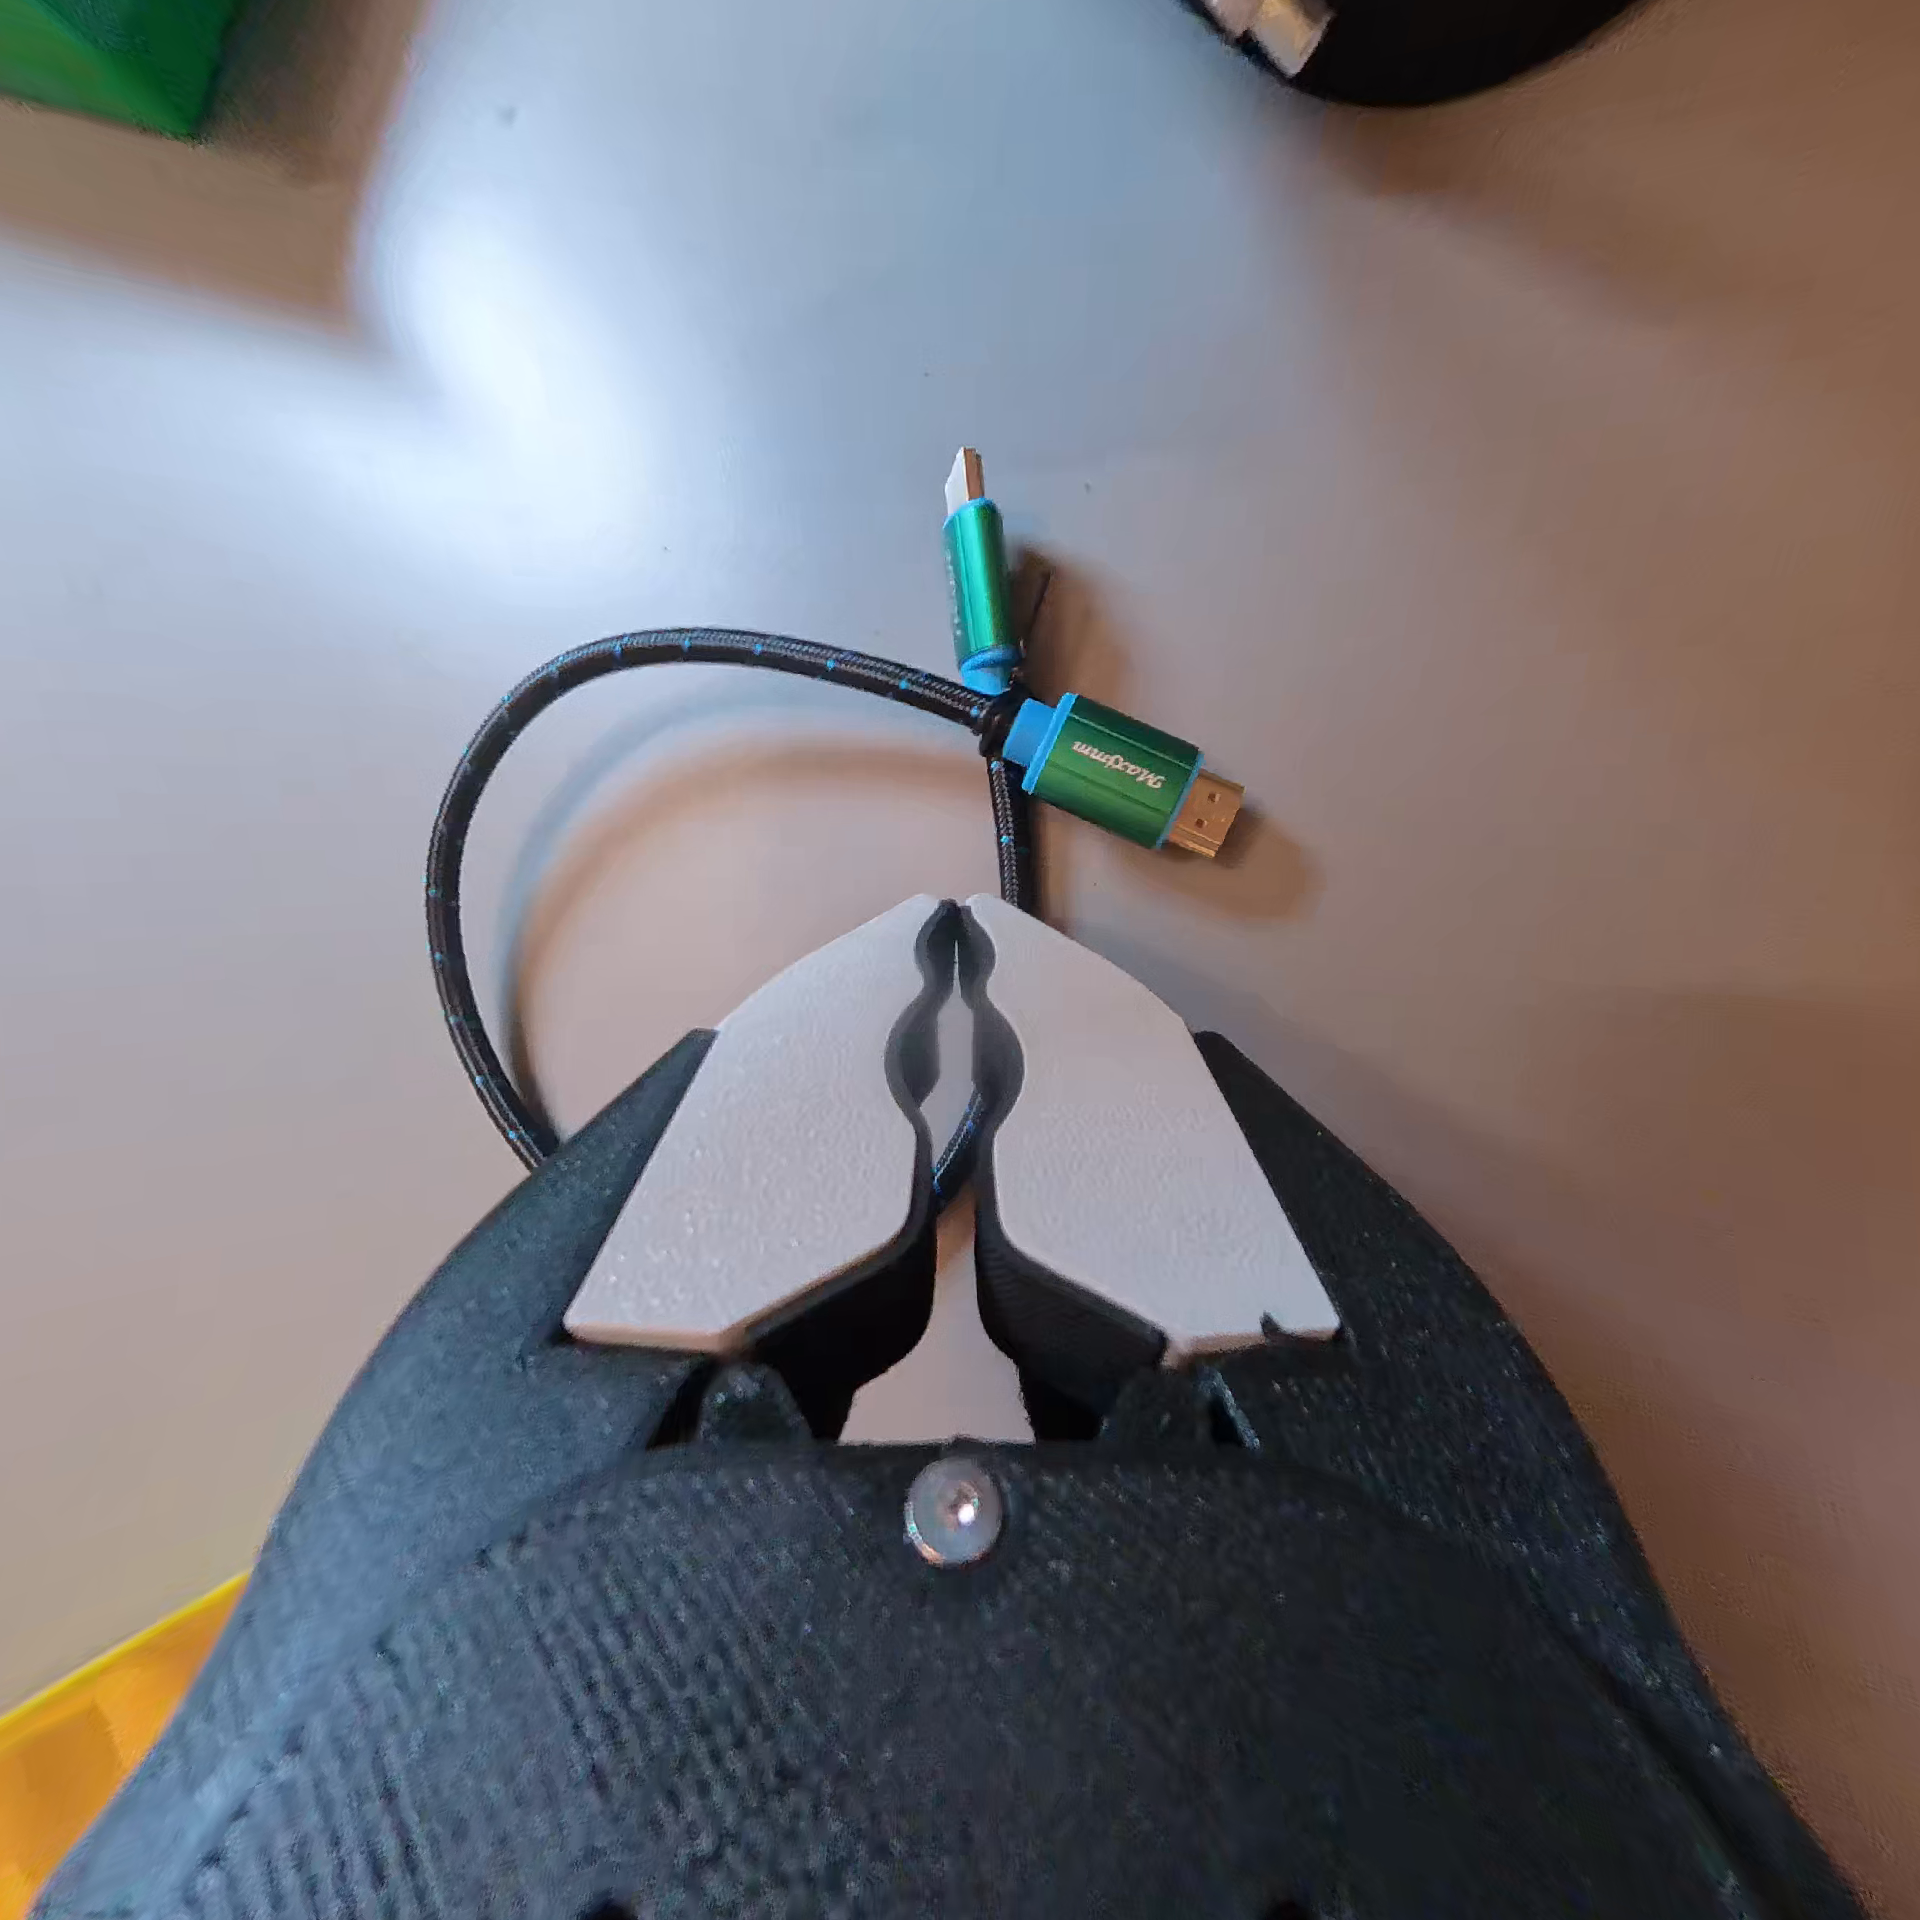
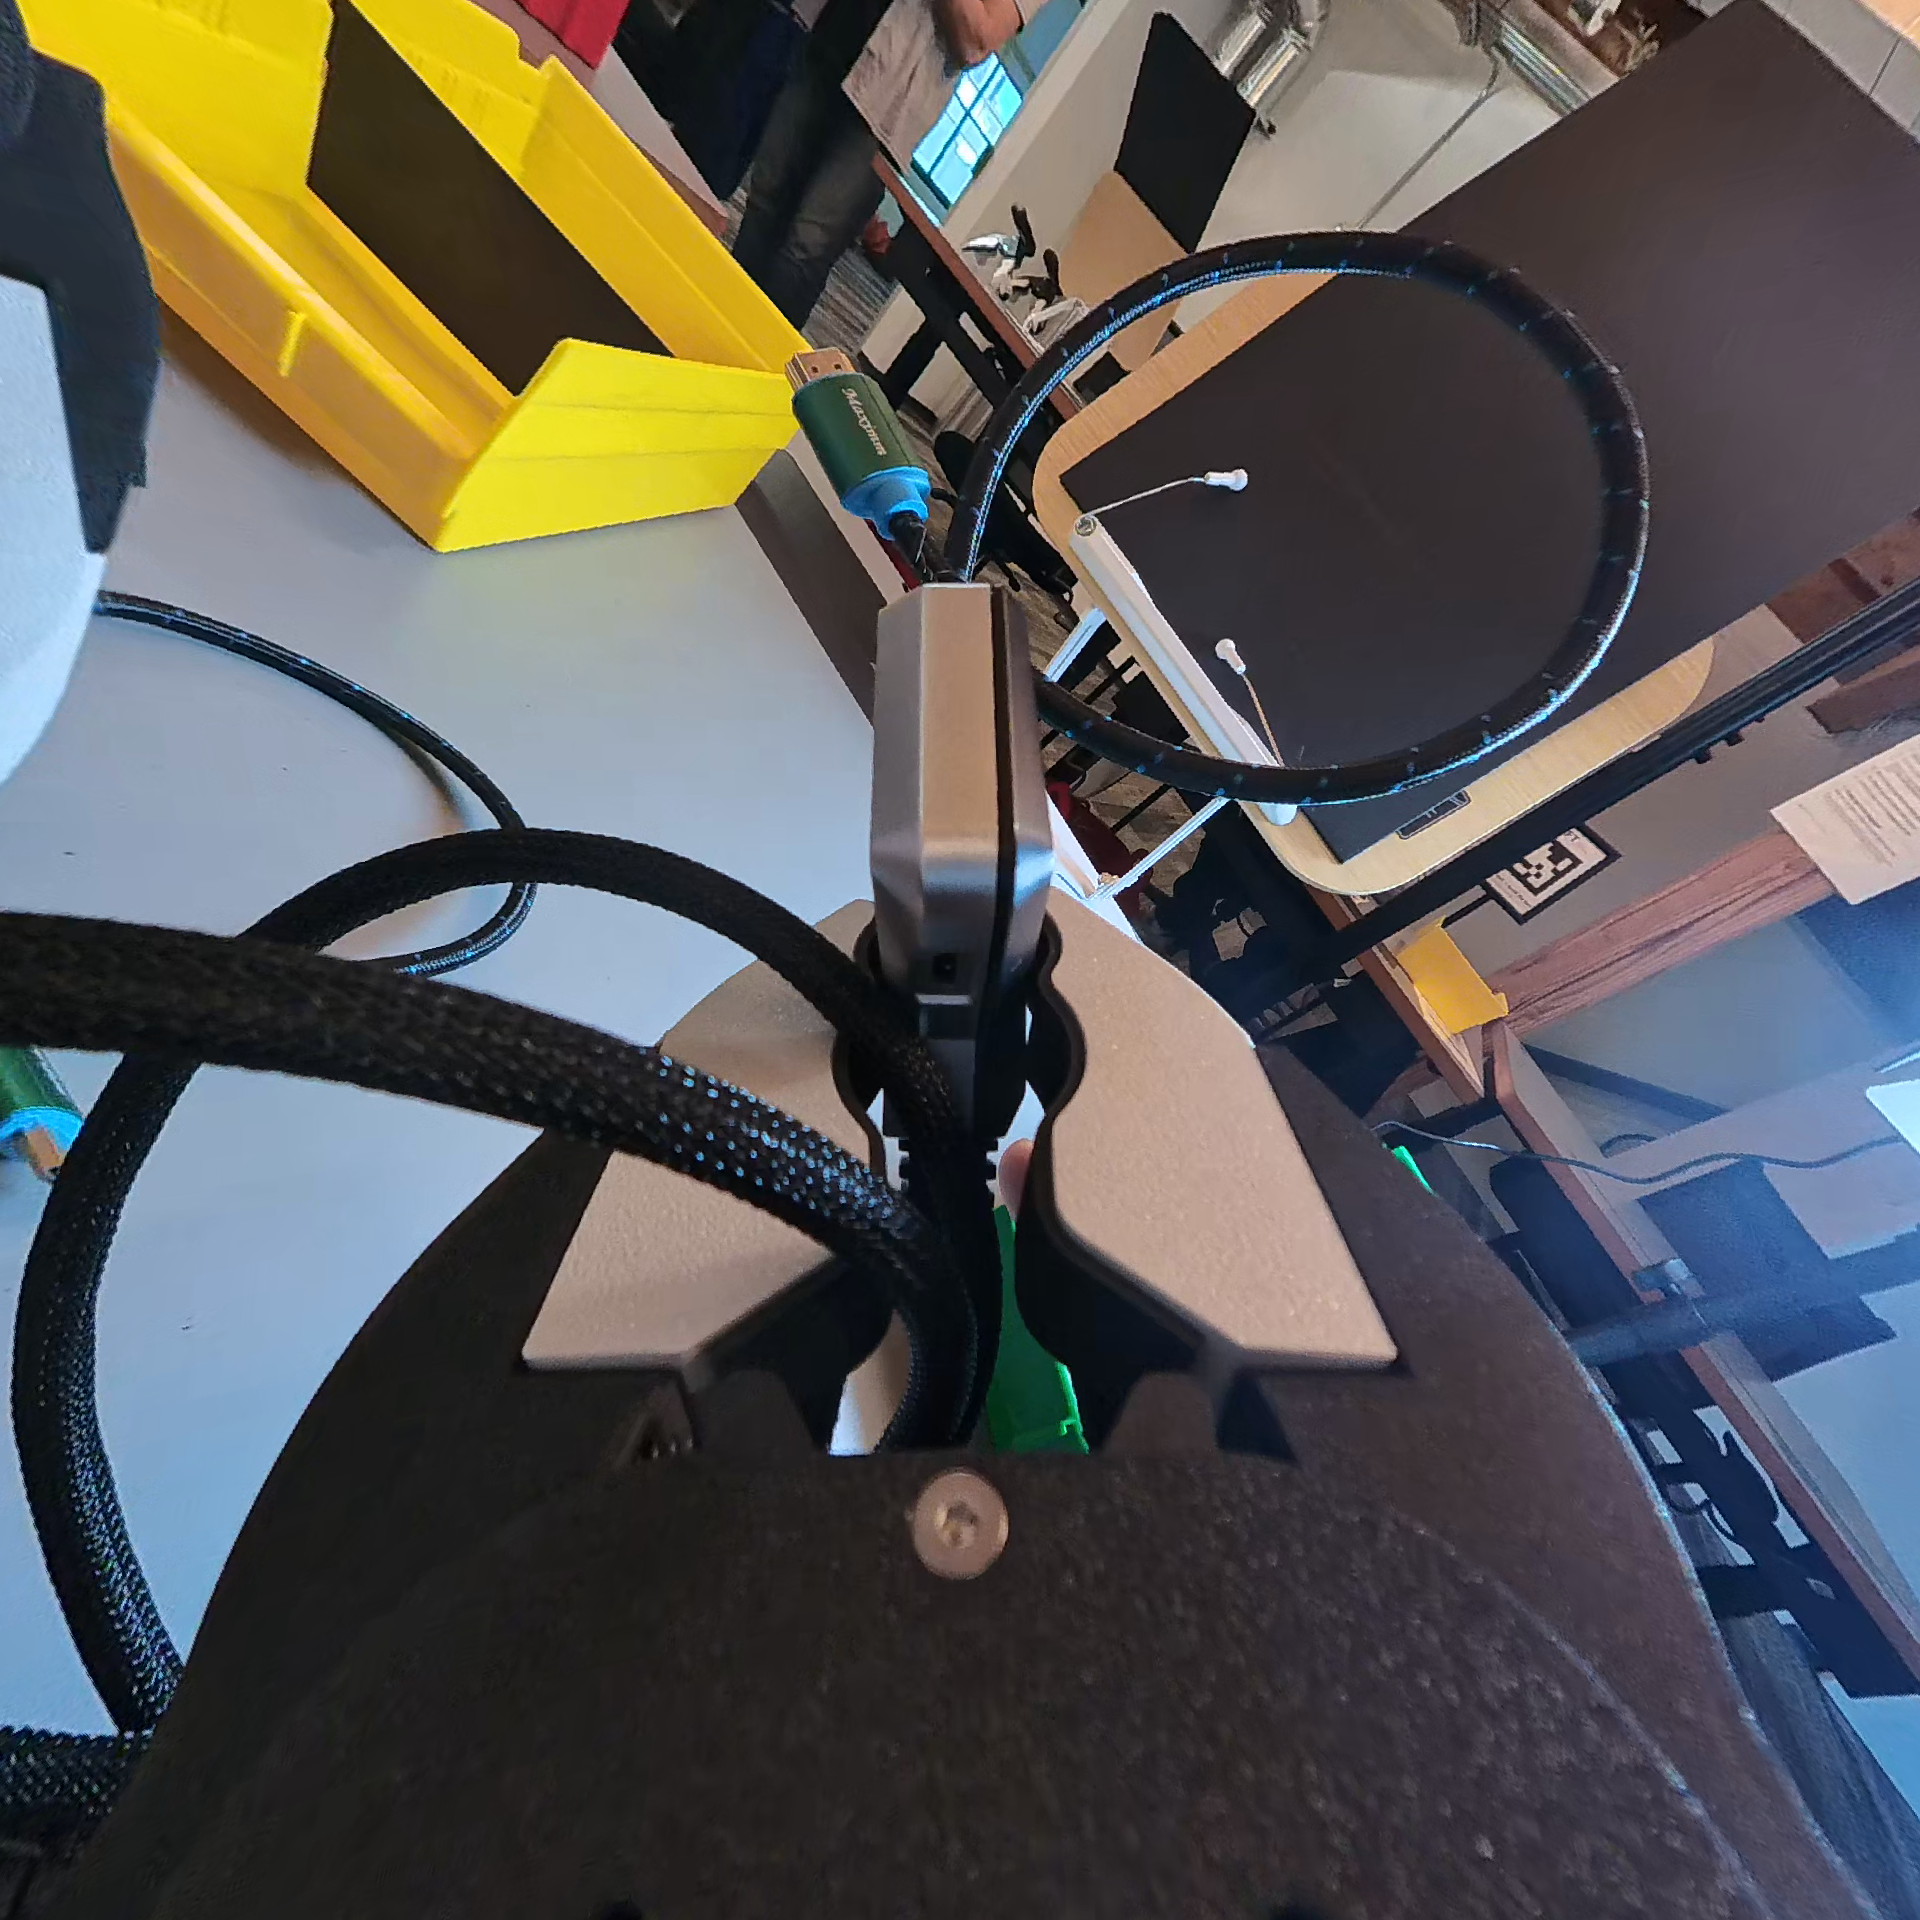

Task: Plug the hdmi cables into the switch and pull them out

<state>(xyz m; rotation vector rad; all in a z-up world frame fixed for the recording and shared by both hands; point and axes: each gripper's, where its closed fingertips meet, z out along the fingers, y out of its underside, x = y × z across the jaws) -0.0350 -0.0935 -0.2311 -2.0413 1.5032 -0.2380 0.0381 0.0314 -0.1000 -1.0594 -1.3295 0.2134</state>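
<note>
In the left wrist view my left gripper is shut, its pale fingertips meeting with nothing between them. It hovers over a short black-and-blue braided HDMI cable that lies looped on the grey table. The cable's two green plugs lie free just beyond the tips. In the right wrist view my right gripper is shut on the grey HDMI switch, held on edge above the table. A thick black braided lead leaves the switch's near end. Another braided cable loops from its right side, with a green plug free.
A yellow bin stands on the table beyond the switch. The table's edge runs just past the switch. A green box sits far left, a dark object far right, a yellow corner near left. Desks and a person stand behind. The left gripper's tips are roughly 20 cm from the right gripper's.
</note>
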